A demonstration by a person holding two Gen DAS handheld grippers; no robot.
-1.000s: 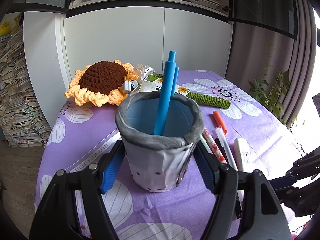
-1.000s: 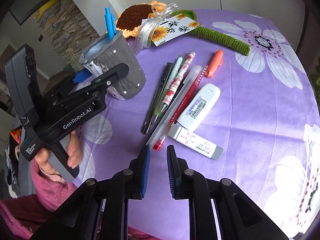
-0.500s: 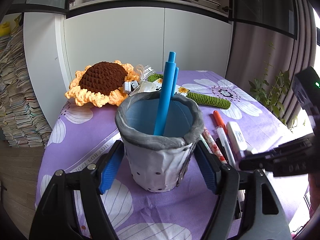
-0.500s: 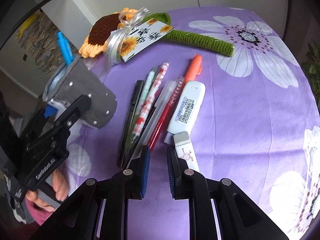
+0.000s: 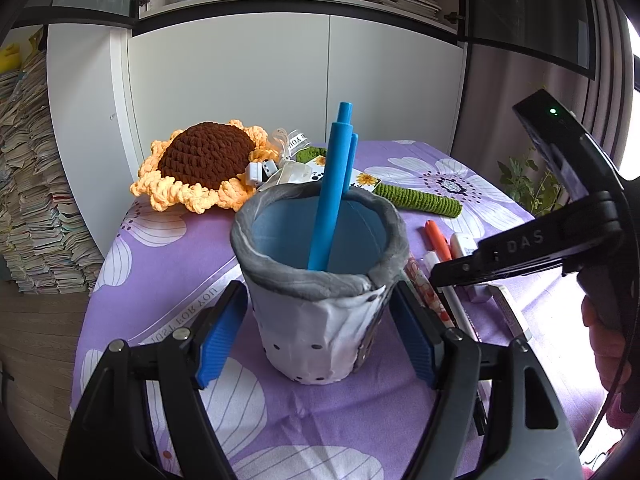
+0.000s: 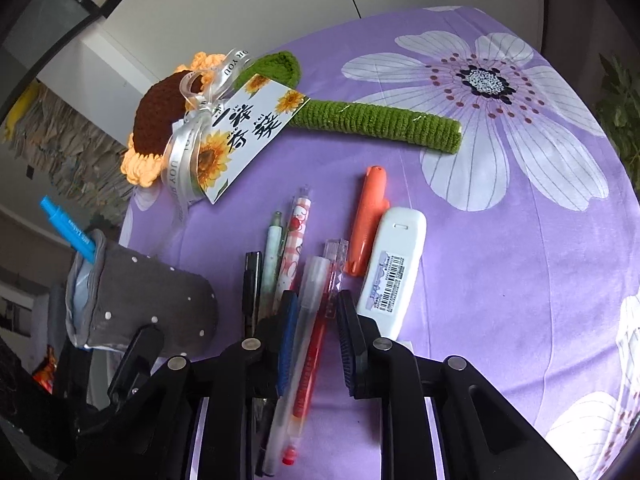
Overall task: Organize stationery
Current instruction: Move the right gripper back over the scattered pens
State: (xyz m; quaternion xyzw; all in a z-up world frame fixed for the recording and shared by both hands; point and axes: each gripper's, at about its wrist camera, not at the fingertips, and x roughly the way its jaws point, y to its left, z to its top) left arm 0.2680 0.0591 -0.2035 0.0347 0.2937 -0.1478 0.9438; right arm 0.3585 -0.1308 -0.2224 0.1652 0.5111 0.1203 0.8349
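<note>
- Purple floral cloth [image 6: 520, 280] covers the surface; stationery lies in a loose row on it, beside a grey fabric pen holder [image 5: 320, 292].
- Done so far, by my judgement: one item only. A blue pen [image 5: 332, 196] stands upright inside the holder, leaning on the far rim.
- Left to do: a black pen [image 6: 251, 280], a pale green pen [image 6: 273, 256], a pink patterned pen [image 6: 294, 236], a clear pen [image 6: 310, 292], a red gel pen [image 6: 320, 344], an orange marker [image 6: 366, 220] and a white correction tape [image 6: 394, 272] all lie loose on the cloth.
- Left tool [image 5: 320, 336]: jaws straddle the holder near its base and have just been easing apart; small gaps show on both sides, so it brackets rather than clamps.
- Right tool [image 6: 316, 336]: jaws have just been opening and stand apart over the clear and red pens, which lie between them; pads not pressing.
- Crochet sunflower [image 6: 160, 120] with its gift tag [image 6: 248, 132] lies at the far end of the surface, untouched.
- Assessment: early stage; the next pick appears to be the clear or red pen.
</note>
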